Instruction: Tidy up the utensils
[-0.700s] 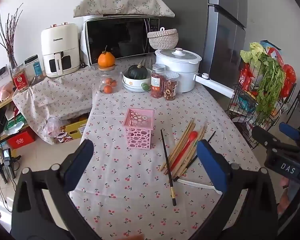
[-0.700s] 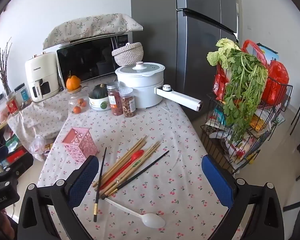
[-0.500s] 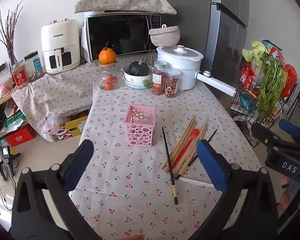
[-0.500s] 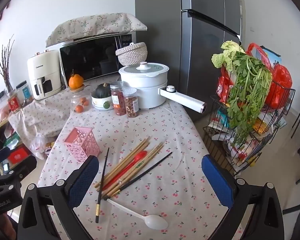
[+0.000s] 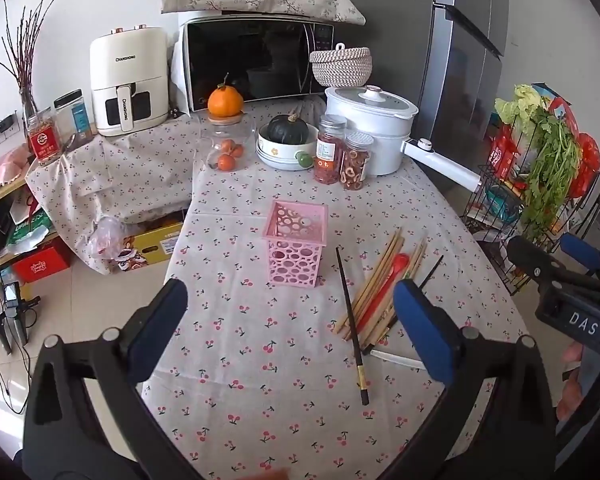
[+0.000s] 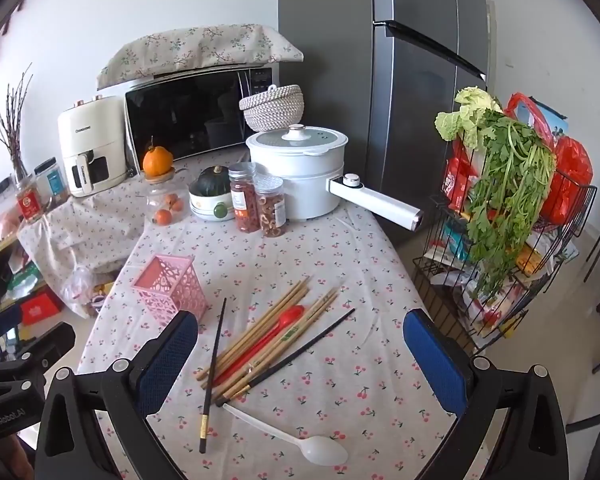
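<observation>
A pink perforated utensil holder (image 5: pixel 296 246) (image 6: pixel 171 286) stands upright and empty on the cherry-print tablecloth. Right of it lie several wooden chopsticks (image 5: pixel 374 278) (image 6: pixel 260 330), a red spoon (image 5: pixel 384 292) (image 6: pixel 278 330), two black chopsticks (image 5: pixel 350 326) (image 6: pixel 213 376) and a white plastic spoon (image 6: pixel 296 438). My left gripper (image 5: pixel 290 332) is open and empty, above the near table. My right gripper (image 6: pixel 300 360) is open and empty, above the utensil pile; it also shows at the left wrist view's right edge (image 5: pixel 556 270).
At the table's back stand two spice jars (image 5: pixel 342 156), a bowl with a squash (image 5: pixel 288 140), a glass jar with an orange on top (image 5: pixel 225 136), a white pot with a long handle (image 6: pixel 300 172), a microwave (image 5: pixel 256 64) and an air fryer (image 5: pixel 128 80). A wire rack with greens (image 6: pixel 508 216) stands right.
Both grippers have drawn slightly back and up, so the table scene sits lower in both views. Nothing on the table has moved.
</observation>
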### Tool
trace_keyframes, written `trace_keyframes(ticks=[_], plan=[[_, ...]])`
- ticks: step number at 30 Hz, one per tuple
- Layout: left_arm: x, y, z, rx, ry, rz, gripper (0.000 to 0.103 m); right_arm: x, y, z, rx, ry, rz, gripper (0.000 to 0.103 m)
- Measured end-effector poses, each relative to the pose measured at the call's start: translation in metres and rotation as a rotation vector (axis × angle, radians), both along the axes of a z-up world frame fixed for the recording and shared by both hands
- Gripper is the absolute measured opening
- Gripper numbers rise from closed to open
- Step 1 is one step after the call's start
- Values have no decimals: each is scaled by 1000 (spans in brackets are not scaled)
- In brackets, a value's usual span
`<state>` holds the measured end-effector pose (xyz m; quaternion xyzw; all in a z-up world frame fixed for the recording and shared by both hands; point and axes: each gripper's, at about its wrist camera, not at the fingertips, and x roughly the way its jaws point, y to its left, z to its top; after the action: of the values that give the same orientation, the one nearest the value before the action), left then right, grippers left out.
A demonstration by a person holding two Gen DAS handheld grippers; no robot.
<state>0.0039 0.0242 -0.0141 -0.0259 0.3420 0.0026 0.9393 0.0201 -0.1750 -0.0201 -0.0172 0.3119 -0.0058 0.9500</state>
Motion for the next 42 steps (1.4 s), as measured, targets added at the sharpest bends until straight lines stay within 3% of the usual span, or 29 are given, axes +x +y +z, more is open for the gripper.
trace_keyframes(ticks=[42], plan=[[-2,-1,-2,-8,4,0,102,1,2,-4,3,7,6,103]])
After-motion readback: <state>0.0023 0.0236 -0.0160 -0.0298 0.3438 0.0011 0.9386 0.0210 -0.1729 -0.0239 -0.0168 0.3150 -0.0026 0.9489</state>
